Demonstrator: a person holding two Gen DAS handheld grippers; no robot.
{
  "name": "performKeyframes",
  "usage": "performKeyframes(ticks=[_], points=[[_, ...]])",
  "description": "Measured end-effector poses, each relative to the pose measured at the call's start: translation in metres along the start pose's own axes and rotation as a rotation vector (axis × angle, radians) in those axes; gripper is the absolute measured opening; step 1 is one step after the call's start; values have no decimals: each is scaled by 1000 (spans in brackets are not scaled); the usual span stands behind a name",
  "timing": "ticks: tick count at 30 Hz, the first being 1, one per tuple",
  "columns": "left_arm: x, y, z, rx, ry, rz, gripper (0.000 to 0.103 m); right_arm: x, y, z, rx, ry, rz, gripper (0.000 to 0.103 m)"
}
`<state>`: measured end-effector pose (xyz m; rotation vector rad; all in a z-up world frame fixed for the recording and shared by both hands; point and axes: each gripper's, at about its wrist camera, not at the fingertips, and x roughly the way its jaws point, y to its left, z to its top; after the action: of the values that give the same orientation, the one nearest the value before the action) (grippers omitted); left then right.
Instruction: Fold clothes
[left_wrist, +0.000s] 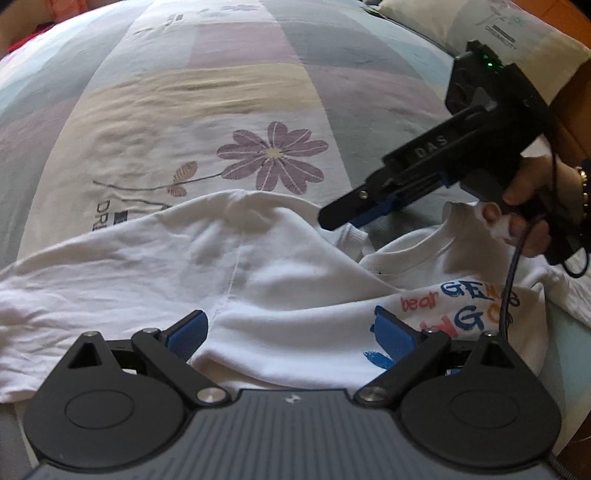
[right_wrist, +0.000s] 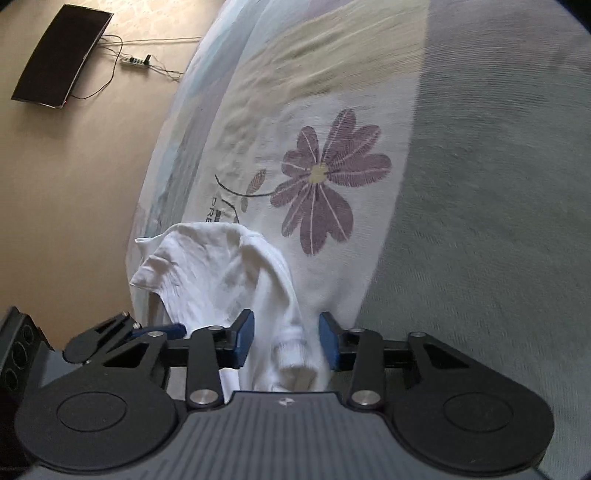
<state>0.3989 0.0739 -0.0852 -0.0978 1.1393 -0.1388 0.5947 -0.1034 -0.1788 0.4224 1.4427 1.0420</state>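
A white cotton T-shirt (left_wrist: 258, 280) with colourful printed letters lies rumpled on the patchwork floral bed (left_wrist: 221, 110). The left hand-held gripper (left_wrist: 291, 332) hovers over it, jaws wide apart. The right hand-held gripper (right_wrist: 286, 343) straddles a ribbed fold, jaws apart.

A bed (right_wrist: 480, 221) fills the view ahead of the fingers, under a pastel patchwork cover (left_wrist: 207, 92) printed with a purple flower (right_wrist: 325, 177). Left of them, tan floor (right_wrist: 74, 184) carries a dark panel (right_wrist: 61, 55) and a power strip (right_wrist: 136, 61).
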Motion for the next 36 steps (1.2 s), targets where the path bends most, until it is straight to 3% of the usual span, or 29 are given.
performKeyframes(ticks=[1, 2, 12, 15, 18, 29, 36], points=[[1, 2, 0, -14, -5, -1, 96, 2, -2, 2, 6, 4, 4, 15], [1, 3, 0, -23, -9, 1, 96, 3, -4, 0, 23, 4, 5, 7], [-3, 13, 3, -77, -52, -55, 97, 10, 5, -23, 45, 9, 4, 13], [-5, 14, 4, -81, -56, -79, 97, 10, 16, -21, 4, 13, -20, 23], [-8, 15, 4, -77, -60, -100, 97, 7, 34, -12, -89, 3, -125, 8], [-41, 14, 33, -17, -102, -256, 97, 4, 96, 33, -428, -10, -477, 9], [-57, 21, 56, 31, -157, -227, 97, 28, 119, 85, -611, 20, -621, 9]])
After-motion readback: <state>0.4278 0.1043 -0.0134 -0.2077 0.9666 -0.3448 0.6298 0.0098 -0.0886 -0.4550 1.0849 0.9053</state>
